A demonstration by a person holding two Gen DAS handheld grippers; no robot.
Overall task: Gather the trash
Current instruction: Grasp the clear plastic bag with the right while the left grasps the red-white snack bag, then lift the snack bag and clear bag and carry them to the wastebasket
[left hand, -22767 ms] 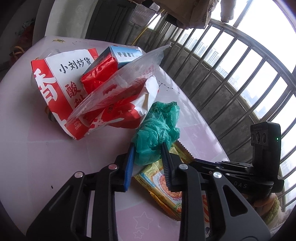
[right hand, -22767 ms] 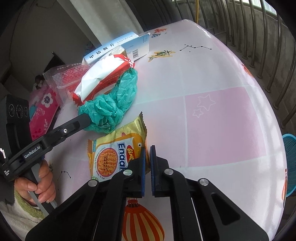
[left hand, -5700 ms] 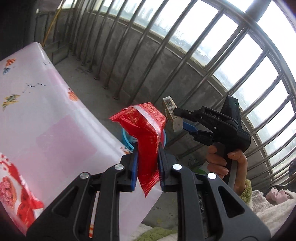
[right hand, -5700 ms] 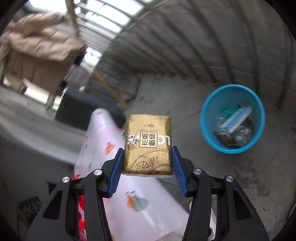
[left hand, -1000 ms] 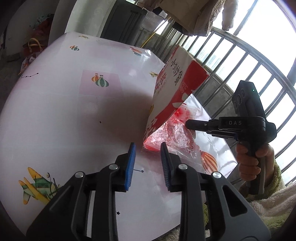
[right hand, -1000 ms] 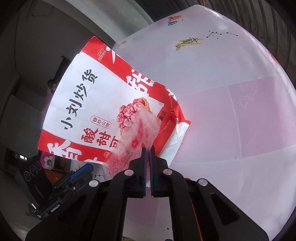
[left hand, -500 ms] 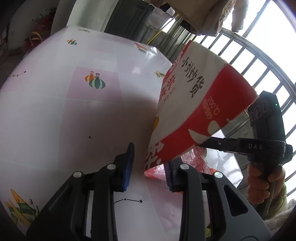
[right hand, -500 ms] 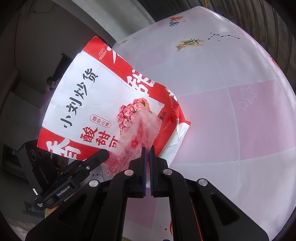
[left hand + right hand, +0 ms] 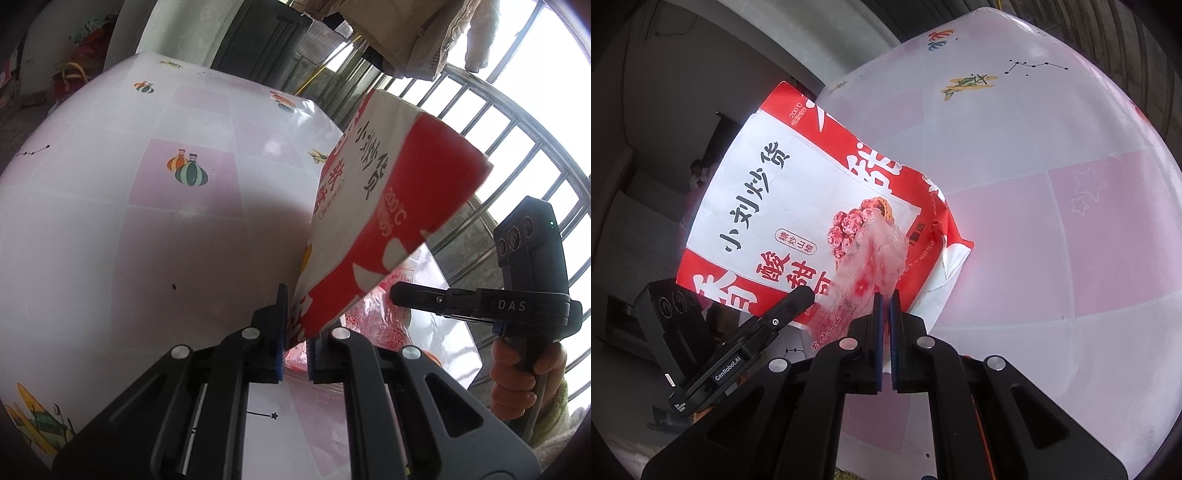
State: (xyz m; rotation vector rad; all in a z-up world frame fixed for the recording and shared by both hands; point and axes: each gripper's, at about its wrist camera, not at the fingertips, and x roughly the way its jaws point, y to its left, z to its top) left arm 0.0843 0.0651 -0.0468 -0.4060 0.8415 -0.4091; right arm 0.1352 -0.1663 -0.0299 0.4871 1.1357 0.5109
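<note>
A big red and white snack bag (image 9: 388,206) stands tilted up off the pink and white table (image 9: 147,221). My left gripper (image 9: 299,314) has the bag's lower corner between its blue pads, and the jaws are closing onto it. In the right wrist view the same snack bag (image 9: 783,206) lies behind a clear plastic bag with red print (image 9: 871,258). My right gripper (image 9: 886,295) is shut on that clear bag's edge. The left gripper (image 9: 801,295) reaches in from the lower left there. In the left wrist view the right gripper (image 9: 395,293) comes in from the right, beside the clear bag (image 9: 380,314).
A person's hand (image 9: 517,373) holds the right gripper's handle near the table's right edge. A metal railing (image 9: 498,122) runs behind the table, with a coat (image 9: 406,33) hanging above it. A dark cabinet (image 9: 266,40) stands at the far end, and bags (image 9: 70,70) lie on the floor at left.
The left gripper moved in to the snack bag's lower corner and its jaws closed on it. The bag now fills more of the left view. The right gripper stayed shut and still.
</note>
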